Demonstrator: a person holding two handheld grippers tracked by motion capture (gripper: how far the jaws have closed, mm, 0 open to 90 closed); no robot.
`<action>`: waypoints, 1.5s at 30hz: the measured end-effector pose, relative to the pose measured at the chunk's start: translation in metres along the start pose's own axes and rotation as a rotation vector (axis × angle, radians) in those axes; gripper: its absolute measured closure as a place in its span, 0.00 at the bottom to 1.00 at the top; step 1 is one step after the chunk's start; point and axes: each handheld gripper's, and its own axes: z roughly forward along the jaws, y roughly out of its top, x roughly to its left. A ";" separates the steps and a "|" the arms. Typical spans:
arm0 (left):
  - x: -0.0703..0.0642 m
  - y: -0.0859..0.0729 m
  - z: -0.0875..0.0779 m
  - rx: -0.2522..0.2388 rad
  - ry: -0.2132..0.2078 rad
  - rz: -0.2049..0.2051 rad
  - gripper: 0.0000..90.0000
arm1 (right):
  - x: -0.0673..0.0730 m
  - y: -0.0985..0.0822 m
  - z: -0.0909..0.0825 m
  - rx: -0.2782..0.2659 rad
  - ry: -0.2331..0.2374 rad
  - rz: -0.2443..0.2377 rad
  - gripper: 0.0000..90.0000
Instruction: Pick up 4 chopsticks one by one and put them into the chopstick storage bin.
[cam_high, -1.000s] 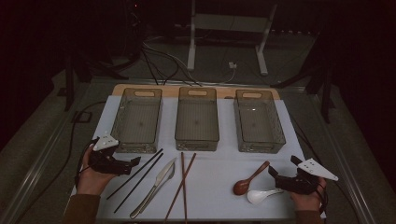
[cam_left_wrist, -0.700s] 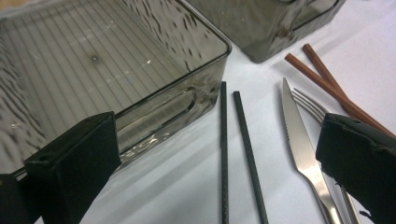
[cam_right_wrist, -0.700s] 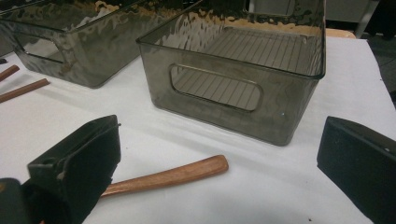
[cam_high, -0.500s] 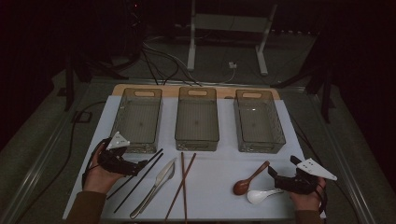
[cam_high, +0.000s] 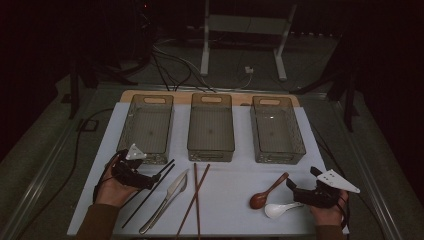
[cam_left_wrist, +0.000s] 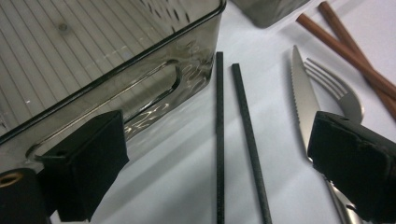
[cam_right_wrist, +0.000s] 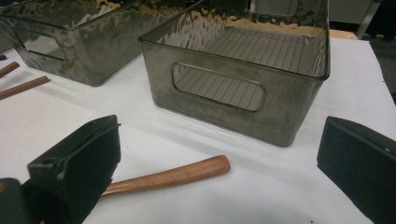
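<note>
Room dim; far wall lost in darkness. White-topped table (cam_high: 235, 200) stands on a grey floor (cam_high: 45, 150). Black cables (cam_high: 170, 65) trail behind it. A pale metal stand (cam_high: 242, 35) occupies the rear centre.

Probably lab: floor cables (cam_high: 170, 60), stand legs (cam_high: 245, 45)

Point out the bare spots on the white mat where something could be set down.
Free: the strip between the brown wooden chopsticks and brown wooden spoon, and the three smoky clear plastic bins. Crowded: the front left, with black chopsticks, steel knife and fork, and around the white spoon.
</note>
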 end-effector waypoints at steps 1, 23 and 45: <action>0.000 0.000 0.001 0.003 0.001 -0.003 0.08 | 0.000 0.000 0.000 0.000 0.000 0.000 0.00; -0.001 -0.001 0.025 0.118 0.004 -0.006 0.51 | -0.001 0.000 0.001 0.007 -0.005 -0.007 0.00; -0.007 -0.002 0.035 0.160 -0.003 0.054 0.97 | -0.001 -0.001 0.001 0.009 -0.005 -0.005 0.00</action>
